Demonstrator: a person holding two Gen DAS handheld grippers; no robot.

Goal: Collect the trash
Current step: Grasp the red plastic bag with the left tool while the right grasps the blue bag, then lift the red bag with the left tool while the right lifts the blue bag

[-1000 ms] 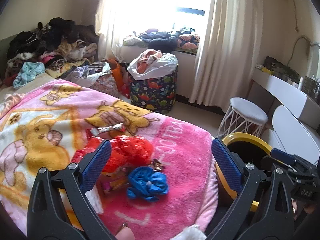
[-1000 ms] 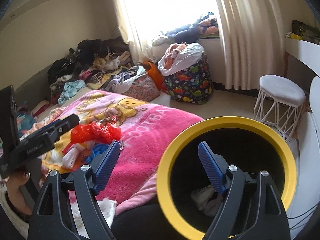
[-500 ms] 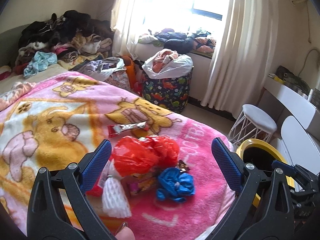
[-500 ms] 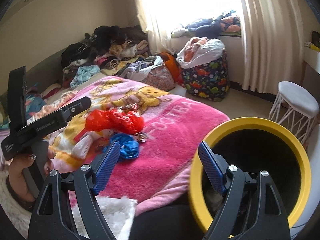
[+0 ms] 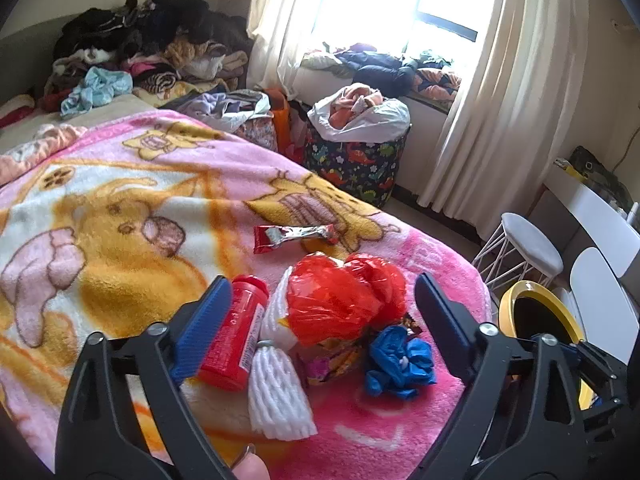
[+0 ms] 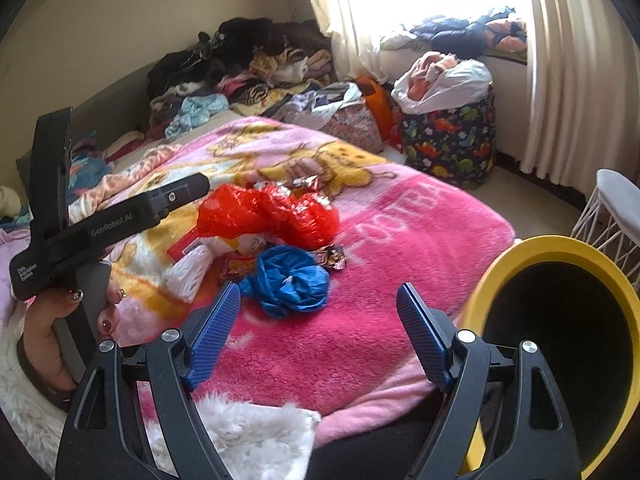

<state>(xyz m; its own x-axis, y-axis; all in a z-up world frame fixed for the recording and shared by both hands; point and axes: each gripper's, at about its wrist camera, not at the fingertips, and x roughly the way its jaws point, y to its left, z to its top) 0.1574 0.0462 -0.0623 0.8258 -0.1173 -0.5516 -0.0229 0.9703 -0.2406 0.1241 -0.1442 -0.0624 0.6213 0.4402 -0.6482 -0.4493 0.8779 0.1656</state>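
Left gripper (image 5: 322, 312) moved over trash, red bottle (image 5: 234, 334) (left view only)

Left gripper (image 5: 322, 306): two black, ribbed plastic finger arms with open triangular cut-outs, each carrying a flat blue pad with a fine cross-hatched texture; a round silver screw head sits at each pivot. Right gripper (image 6: 318, 330): the same build, black arms, blue textured fingers (image 6: 214, 340), paired silver screws on either side. Seen from the right wrist camera, the left tool's black body bears white lettering along its side and a small round fastener near the tip. The left hand (image 6: 60, 336) on its grey handle has dark polished nails with small glittering decorations.
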